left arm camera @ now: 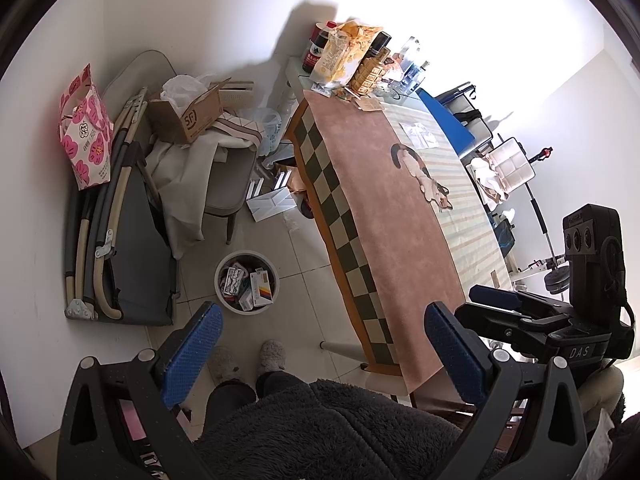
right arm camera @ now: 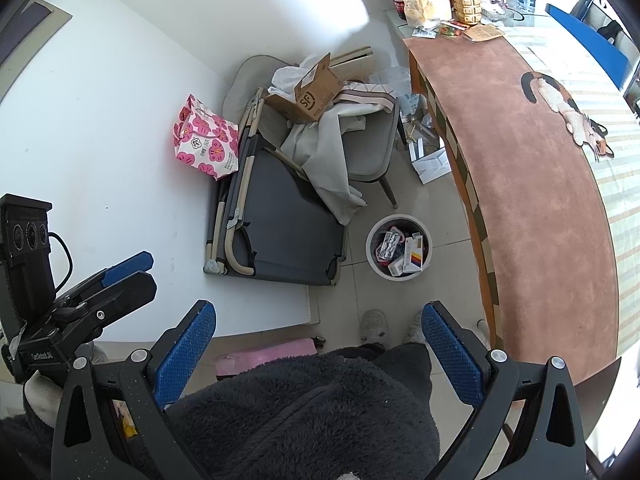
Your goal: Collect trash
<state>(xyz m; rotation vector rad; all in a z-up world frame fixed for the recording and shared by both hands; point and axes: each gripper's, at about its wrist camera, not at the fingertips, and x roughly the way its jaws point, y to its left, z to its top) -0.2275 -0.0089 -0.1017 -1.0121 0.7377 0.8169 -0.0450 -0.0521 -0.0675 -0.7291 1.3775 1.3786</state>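
Several boxes and packets are already dumped in the bin (left arm camera: 247,283) on the floor, both hand-held grippers (left arm camera: 322,344) (right arm camera: 319,342) are held wide and empty, and wrappers (left arm camera: 418,133) look left on the surface (left arm camera: 384,216).

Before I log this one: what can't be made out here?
- Lower contents of the round white waste bin: both views, covered by the boxes and packets on top.
- Items at the far end of the pink cloth-covered table: both views, washed out by glare.
- Labels there: too small.
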